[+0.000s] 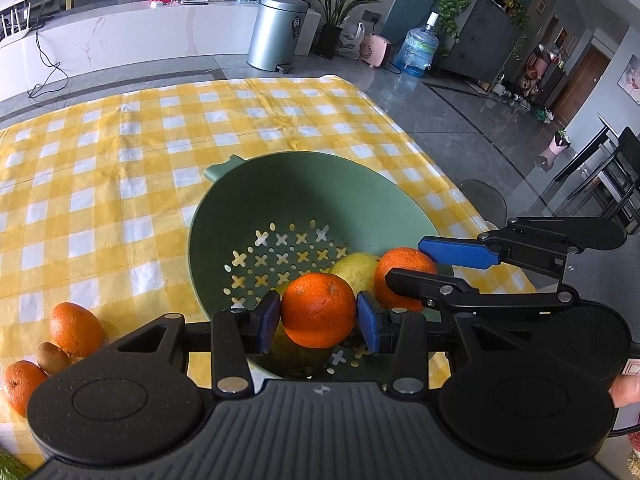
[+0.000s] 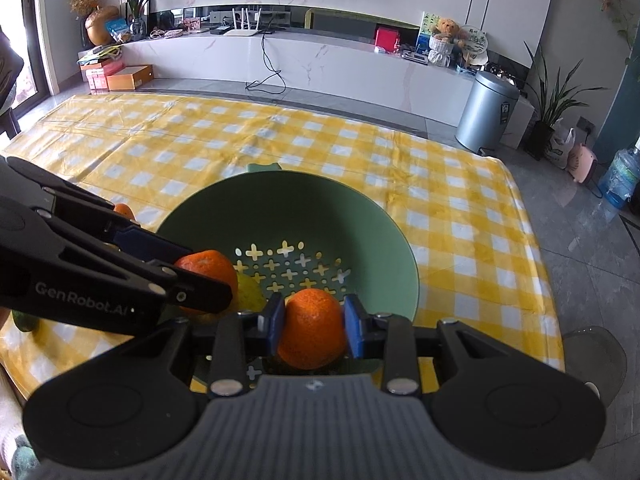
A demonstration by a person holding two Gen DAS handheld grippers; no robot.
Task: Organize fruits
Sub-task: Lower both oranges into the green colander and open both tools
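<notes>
Yellow-and-white checked cloth covers the table (image 1: pixel 120 168), with a long white marble counter (image 2: pixel 320 60) and a silver pedal bin (image 1: pixel 276 32) on the grey floor behind it. On the cloth sits a green colander (image 1: pixel 304 184), its base cut with cross-shaped holes.

Over the near part of the colander, the left claw (image 1: pixel 318 322) is closed on an orange (image 1: pixel 318 310), both blue pads pressed against its sides. The right claw (image 2: pixel 312 328) grips a second orange (image 2: pixel 312 328) the same way, also above the colander's near edge. In the left wrist view the right claw comes in from the right with that second orange partly hidden behind its fingers (image 1: pixel 456 254); in the right wrist view the left claw enters from the left, its orange just beside the other.

A yellow-green fruit (image 1: pixel 356 270), perhaps a pear or lemon, lies inside the colander between and behind the two held oranges.

Outside the colander, at the left near corner of the table, two more oranges (image 1: pixel 76 328) lie on the cloth with a small brown kiwi (image 1: pixel 52 358) touching them.
</notes>
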